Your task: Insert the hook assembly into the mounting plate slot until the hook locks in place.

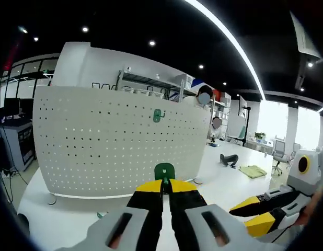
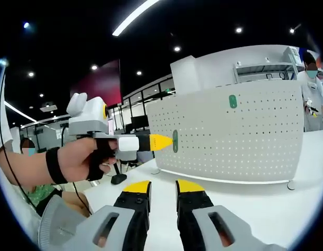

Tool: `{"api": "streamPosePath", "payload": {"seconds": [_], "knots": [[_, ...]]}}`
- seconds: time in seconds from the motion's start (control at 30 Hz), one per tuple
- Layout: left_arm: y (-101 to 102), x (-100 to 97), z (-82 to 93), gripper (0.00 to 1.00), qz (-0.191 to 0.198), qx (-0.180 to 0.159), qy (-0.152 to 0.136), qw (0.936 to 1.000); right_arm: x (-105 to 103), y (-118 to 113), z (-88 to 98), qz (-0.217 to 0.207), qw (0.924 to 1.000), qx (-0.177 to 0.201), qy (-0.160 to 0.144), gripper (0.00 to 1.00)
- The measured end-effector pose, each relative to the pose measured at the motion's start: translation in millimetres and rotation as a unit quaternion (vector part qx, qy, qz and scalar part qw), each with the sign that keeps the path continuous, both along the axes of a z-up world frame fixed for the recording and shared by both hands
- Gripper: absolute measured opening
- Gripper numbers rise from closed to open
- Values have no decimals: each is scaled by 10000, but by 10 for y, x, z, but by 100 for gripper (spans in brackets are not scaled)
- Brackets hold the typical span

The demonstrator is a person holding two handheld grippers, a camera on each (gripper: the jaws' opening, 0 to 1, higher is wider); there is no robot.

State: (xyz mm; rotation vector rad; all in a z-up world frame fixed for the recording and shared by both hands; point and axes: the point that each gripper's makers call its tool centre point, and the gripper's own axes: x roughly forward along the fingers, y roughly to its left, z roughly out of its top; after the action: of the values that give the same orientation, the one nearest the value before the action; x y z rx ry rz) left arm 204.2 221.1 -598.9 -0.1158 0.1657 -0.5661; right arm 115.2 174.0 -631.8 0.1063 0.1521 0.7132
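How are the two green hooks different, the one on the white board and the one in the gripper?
The small green hook on the white pegboard is already mounted high up on the white pegboard, touching no gripper. The green hook held in the left gripper is pinched between the yellow tips of the left gripper, off the board. In the left gripper view, the held one looks bigger because it is closer. Both are green and look alike in shape.
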Motion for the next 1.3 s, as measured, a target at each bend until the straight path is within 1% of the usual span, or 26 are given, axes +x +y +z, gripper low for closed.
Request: {"api": "streamPosePath", "payload": {"seconds": [0.07,0.13,0.23,0.3,0.37,0.4,0.43,0.47,0.53,0.6,0.63,0.83,1.03,1.1,1.13,1.2,1.3], "knots": [[-21,26,16,3,44,23,-30,10000,-6,-13,-6,48,10000,44,46,19],[-38,61,28,3,100,42,-47,9999,-18,-29,1,94,9999,52,10,19],[-44,132,55,3,267,94,-123,9995,-35,-68,-23,158,9999,56,31,20],[-46,166,85,3,383,93,-164,9991,-51,-101,-55,165,9999,-17,-2,21],[-48,174,117,3,490,119,-206,9985,-64,-134,-68,155,9999,-9,40,21],[-49,177,135,3,549,186,-265,9980,-71,-149,-72,161,9999,-23,32,22],[-66,185,150,3,584,113,-227,9980,-77,-165,-73,134,9999,-64,14,24],[-84,194,165,3,587,57,-226,9980,-70,-182,-72,105,9999,-94,-17,28],[-130,230,179,3,626,163,-266,9975,-63,-220,-78,68,9999,-75,-27,33],[-160,277,214,3,657,120,-283,9974,-67,-250,-64,50,10000,-59,-60,33],[-170,308,245,3,714,177,-367,9966,-75,-256,-54,47,10000,-47,-73,33],[-198,422,318,3,941,345,-551,9934,-77,-304,-62,61,10000,-35,-30,33],[-232,497,323,3,1032,452,-583,9919,-67,-315,-58,35,10000,-27,-27,33],[-226,514,326,3,1093,431,-594,9913,-74,-317,-60,41,10000,-17,-41,33],[-222,519,326,3,1164,459,-608,9903,-76,-316,-64,52,10000,-14,-50,33],[-224,543,335,3,1225,589,-737,9880,-89,-314,-64,82,9999,-15,-73,31],[-211,590,339,3,1263,588,-732,9875,-97,-322,-75,94,9999,33,-41,31]]}}
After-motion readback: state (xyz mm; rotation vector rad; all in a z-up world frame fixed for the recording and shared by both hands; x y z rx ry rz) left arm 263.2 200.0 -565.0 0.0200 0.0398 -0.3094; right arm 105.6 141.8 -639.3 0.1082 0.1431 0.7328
